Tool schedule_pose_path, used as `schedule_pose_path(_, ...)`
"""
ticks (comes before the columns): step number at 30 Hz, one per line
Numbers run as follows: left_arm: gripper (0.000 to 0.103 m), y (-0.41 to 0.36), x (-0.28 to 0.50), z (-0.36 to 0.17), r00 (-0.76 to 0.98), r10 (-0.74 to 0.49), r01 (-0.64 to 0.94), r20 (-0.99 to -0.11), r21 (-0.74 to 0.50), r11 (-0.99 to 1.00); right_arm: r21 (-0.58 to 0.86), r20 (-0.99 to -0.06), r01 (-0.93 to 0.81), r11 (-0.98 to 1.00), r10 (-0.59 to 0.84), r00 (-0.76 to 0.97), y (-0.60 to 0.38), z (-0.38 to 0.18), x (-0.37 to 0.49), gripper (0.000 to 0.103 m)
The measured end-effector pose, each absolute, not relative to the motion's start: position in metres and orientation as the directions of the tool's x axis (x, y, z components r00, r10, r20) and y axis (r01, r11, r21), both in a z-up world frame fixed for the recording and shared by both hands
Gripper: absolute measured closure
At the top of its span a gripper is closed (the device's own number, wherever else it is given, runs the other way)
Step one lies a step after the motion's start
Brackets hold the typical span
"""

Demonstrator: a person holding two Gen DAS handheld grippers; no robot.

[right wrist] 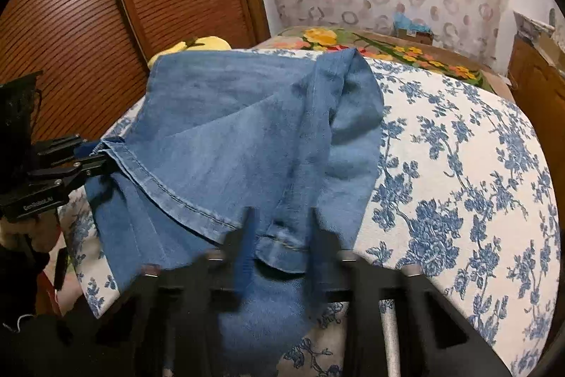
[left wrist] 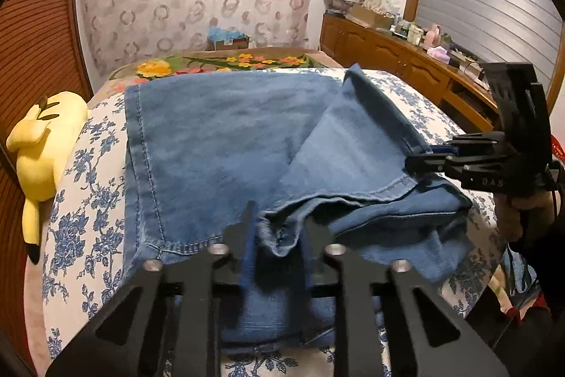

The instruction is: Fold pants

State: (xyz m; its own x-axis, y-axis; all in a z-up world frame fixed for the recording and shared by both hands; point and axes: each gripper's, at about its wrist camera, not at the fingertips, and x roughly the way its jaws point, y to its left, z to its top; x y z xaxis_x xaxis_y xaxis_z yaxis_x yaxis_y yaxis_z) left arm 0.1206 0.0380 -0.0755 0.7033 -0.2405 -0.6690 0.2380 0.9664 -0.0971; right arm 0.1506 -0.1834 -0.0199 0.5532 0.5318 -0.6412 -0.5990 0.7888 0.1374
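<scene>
Here the blue denim pants (left wrist: 226, 136) lie on the bed's blue-flowered cover (right wrist: 459, 165), one part folded back over the rest. The left gripper (left wrist: 279, 228) pinches the hem of the folded layer at the near edge. The right gripper (right wrist: 282, 235) pinches the same hem further along. A yellow plush toy (left wrist: 39, 147) lies beside the bed.
</scene>
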Motion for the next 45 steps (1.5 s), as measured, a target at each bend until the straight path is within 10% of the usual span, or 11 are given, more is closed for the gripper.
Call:
schedule_pose_path(16,0.094,0.063,0.077,-0.021,0.791,-0.274,0.233,-0.547,-0.144,0.962,0.052,-0.435,-0.720,0.692,0.665,0.607,-0.132,0.094,0.166,0.094)
schedule_pose_path(45,0.094,0.107,0.078,-0.088,0.721,-0.240,0.124,-0.650,-0.220,0.968,0.053,-0.613,-0.766,0.641,0.626,0.481,0.039,0.046,0.264,0.084)
